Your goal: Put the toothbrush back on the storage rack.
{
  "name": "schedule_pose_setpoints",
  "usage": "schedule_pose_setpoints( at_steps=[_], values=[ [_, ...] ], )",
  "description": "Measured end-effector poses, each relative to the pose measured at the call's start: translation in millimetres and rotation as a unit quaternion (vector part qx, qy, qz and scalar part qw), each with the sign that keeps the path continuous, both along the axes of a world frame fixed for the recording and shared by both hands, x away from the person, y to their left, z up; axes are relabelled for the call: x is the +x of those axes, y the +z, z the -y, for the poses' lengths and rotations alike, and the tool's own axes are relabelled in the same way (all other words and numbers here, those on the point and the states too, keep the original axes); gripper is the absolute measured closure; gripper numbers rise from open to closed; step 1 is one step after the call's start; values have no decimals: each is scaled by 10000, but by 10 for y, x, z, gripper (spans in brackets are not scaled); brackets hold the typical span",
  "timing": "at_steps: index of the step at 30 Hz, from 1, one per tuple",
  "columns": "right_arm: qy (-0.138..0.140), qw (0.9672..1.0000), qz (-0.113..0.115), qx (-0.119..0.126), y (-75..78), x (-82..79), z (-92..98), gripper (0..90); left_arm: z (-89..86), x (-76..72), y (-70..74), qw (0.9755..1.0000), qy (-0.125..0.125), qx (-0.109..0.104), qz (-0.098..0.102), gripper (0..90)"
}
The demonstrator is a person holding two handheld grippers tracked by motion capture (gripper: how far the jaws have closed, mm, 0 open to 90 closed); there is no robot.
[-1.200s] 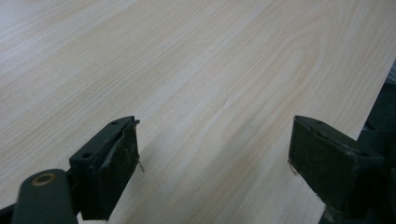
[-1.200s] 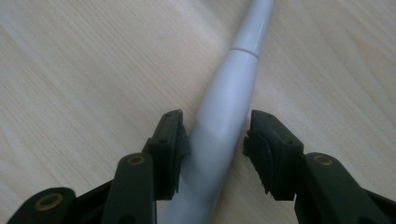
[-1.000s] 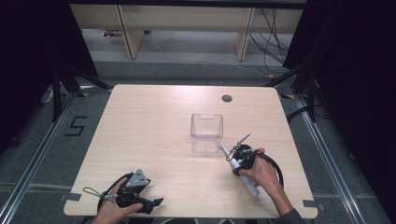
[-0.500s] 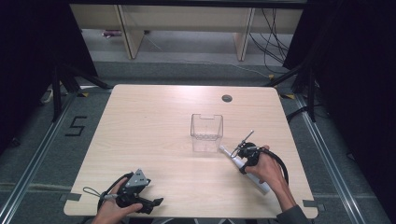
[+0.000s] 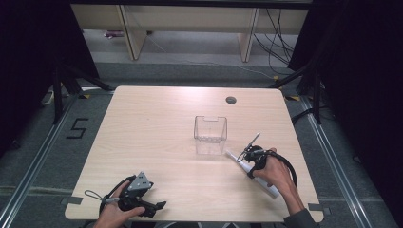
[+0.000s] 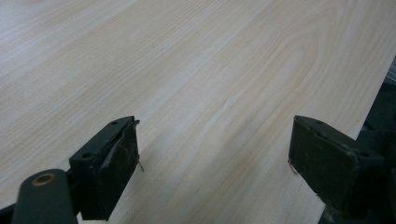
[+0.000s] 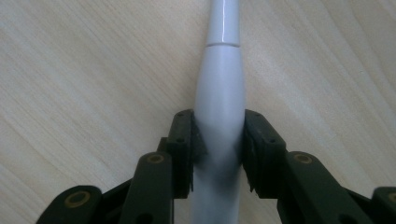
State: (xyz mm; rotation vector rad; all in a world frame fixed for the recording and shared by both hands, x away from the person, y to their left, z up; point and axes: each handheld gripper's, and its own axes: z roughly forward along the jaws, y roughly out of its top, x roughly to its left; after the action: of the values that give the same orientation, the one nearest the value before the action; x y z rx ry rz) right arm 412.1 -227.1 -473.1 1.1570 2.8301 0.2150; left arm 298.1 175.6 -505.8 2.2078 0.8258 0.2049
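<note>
Right gripper (image 7: 218, 154): its jaws have just been closing and now press on both sides of the white toothbrush-like handle (image 7: 219, 93), which lies flat on the bench (image 5: 157, 118) just right of the clear plastic bin (image 5: 210, 134). Compared with a second ago, the hand sits slightly lower along the handle. Judgement: the grasp appears complete and a lift toward the bin is next. Left gripper (image 6: 215, 158): jaws wide apart, holding nothing, resting at the near bench edge, unchanged.
</note>
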Motion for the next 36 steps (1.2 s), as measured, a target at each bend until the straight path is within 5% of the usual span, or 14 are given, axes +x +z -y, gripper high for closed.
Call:
schedule_pose_setpoints(
  at_steps=[6, 13, 18, 24, 27, 28, 36],
  values=[
    [-115, 9997, -182, -145, 11, -2, -20, 661, -14, 15, 2, 9999, -38, 113, 45, 153],
    [263, 9989, -216, -314, 2, 48, 0, 663, -15, 13, 3, 9999, -42, 116, 47, 153],
    [228, 9983, -317, -435, 20, 58, -26, 664, -2, 1, 1, 10000, 11, -10, -1, 154],
    [381, 9983, -187, -391, 30, 57, -13, 666, -4, 2, 2, 10000, 14, -23, 3, 154],
    [233, 9986, -191, -441, 85, 34, -23, 666, -5, 2, 4, 10000, 13, -22, 7, 154],
    [430, 9983, -119, -379, 83, 53, 8, 666, -5, 2, 4, 10000, 12, -21, 6, 154],
    [299, 9992, 33, -272, 141, 35, 18, 667, -21, 7, 16, 10000, -51, 66, 16, 154]
  ],
)
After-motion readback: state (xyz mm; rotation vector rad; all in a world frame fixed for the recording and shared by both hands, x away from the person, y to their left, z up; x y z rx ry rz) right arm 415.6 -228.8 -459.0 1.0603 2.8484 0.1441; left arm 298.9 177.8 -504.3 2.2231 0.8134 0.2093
